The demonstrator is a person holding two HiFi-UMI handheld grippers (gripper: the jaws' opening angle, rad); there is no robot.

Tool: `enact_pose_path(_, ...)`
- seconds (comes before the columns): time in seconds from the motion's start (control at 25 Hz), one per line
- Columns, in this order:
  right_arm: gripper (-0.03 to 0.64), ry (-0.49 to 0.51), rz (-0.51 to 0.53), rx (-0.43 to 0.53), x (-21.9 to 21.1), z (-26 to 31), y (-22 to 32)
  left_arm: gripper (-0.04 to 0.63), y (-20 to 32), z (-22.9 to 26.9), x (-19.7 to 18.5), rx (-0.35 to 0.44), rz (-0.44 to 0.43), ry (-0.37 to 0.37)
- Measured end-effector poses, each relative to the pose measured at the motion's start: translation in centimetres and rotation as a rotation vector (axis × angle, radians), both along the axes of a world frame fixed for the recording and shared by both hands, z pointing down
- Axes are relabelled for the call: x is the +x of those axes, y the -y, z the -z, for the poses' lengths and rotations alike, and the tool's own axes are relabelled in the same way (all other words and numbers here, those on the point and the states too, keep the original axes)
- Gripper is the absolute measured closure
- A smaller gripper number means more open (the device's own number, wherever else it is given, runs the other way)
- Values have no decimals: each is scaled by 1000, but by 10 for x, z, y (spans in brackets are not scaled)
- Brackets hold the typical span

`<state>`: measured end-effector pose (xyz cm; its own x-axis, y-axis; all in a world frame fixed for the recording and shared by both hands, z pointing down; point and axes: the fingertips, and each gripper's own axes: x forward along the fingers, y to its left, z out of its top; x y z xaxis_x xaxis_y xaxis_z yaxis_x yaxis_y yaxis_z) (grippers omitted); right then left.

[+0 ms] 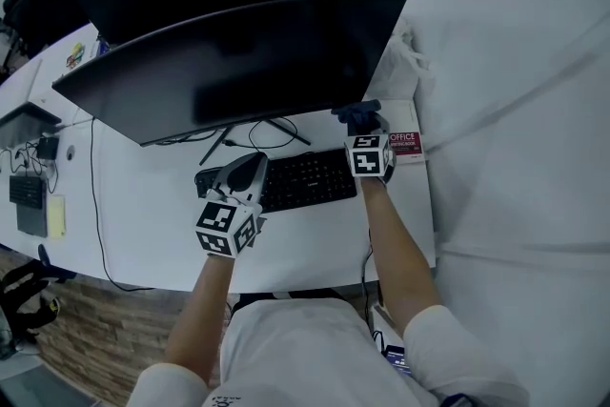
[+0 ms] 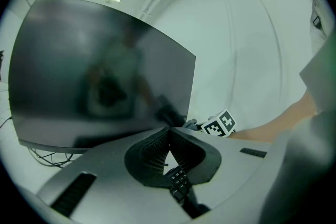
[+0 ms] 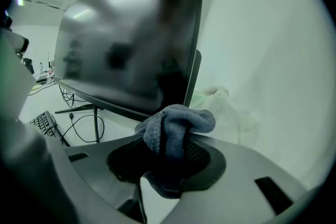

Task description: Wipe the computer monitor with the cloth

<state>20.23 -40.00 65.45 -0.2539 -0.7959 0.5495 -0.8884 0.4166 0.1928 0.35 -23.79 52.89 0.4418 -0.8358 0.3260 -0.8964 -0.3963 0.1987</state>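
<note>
Your right gripper [image 1: 367,131] is clamped on the grey cloth [image 3: 178,126], which bunches up between its jaws and hides their tips. The bundle sits just below the lower right corner of the monitor [image 1: 238,62]; no view shows whether the two touch. From the head view only a dark scrap of cloth peeks past the gripper. Your left gripper [image 2: 168,136] has its jaws pressed together at the tips with nothing between them, and it hovers over the left end of the keyboard [image 1: 310,178], covering that end. The screen is dark, with only smeared reflections, and it hides most of its own stand. A crumpled white bag [image 3: 226,107] lies on the desk [image 1: 152,214] beside the monitor's right edge, its contents unclear.
</note>
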Motion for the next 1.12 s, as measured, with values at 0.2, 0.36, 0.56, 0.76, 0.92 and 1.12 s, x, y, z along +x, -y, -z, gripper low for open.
enact_pose_path(0.2, 465, -11, -20, 23, 17, 8, 5, 591, -4, 0, 3, -2, 1, 8)
enact_pose_path(0.36, 465, 6, -56, 61, 35, 20, 7, 591, -10, 0, 2, 2, 8, 16)
enact_pose_path(0.56, 465, 78, -88, 128, 46, 46, -1, 591, -24, 2, -5, 5, 21, 25)
enact_pose_path(0.76, 465, 210, -85, 196, 49, 79, -23, 591, -42, 6, -13, 22, 42, 26)
enact_pose_path(0.92, 465, 309, -70, 213, 44, 104, -62, 591, -62, 17, -19, 51, 44, 17)
enact_pose_path(1.12, 465, 444, -42, 235, 27, 145, -135, 591, -96, 34, -38, 89, 61, -13)
